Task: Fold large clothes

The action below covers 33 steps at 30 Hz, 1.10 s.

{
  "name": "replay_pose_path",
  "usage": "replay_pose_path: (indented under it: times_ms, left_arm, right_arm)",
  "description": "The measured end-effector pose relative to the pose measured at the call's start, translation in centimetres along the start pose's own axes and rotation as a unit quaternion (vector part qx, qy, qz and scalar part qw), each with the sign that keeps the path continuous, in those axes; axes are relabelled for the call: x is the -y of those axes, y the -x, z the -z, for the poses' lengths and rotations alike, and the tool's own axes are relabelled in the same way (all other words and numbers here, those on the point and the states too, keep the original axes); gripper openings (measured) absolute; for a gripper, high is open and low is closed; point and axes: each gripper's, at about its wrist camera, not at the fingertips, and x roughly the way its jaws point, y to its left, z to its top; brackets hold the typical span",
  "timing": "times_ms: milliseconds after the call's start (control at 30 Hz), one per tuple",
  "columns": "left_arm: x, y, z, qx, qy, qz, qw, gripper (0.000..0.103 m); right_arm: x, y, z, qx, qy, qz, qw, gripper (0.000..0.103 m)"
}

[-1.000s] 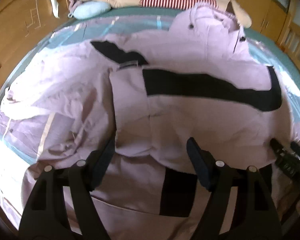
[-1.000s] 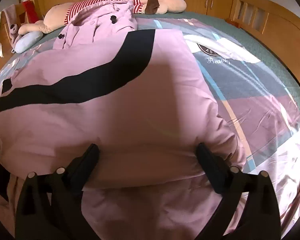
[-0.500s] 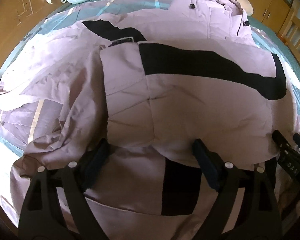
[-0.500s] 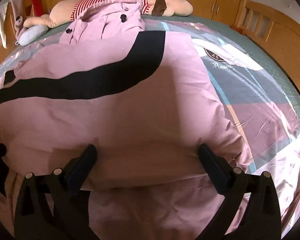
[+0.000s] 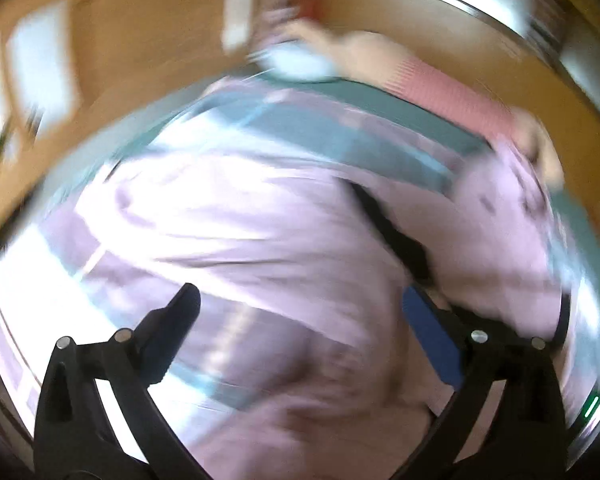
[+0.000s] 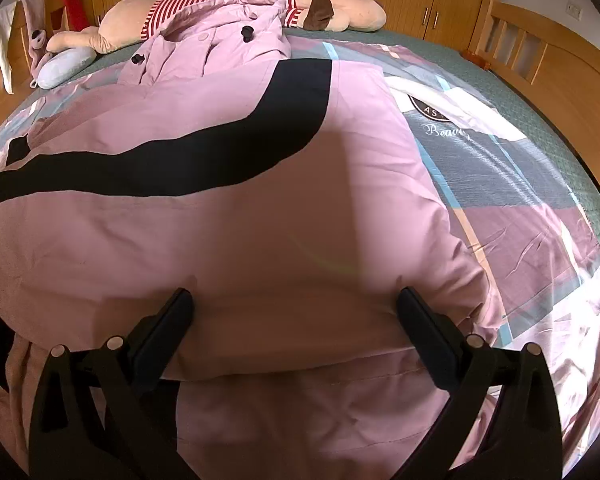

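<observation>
Jacket [image 6: 228, 216]: spread on the bed [image 6: 540, 184], hood far, hem near — long axis straight ahead.
Right tool [image 6: 294, 300]: nearer, apart, straddling the folded edge.
Left tool [image 5: 300, 304]: apart, blurred, above the sleeve side.

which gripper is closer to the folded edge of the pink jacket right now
Right. The right gripper sits at the pink jacket fold edge, fingers open; the left gripper view is blurred, aimed off leftward.
</observation>
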Motion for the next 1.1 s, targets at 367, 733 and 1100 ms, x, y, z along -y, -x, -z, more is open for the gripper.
replay_pose_path:
  times_ms: [367,733,1100]
  left_arm:
    - [-16.8,-9.8,-1.8,-0.075,0.225,0.032,0.9710,0.101]
    - [-12.9,-14.0,-0.8,-0.118,0.151,0.031,0.9811,0.013]
    - [-3.0,0.4,-2.9,0.105,0.029,0.181,0.9773,0.003]
  right_arm:
    - [-0.2,0.0,0.1,0.002,0.005,0.006,1.000,0.102]
    - [-0.3,0.0,0.2,0.003,0.006,0.010,1.000,0.102]
    - [-0.3,-0.1,0.2,0.004,0.007,0.012,1.000,0.102]
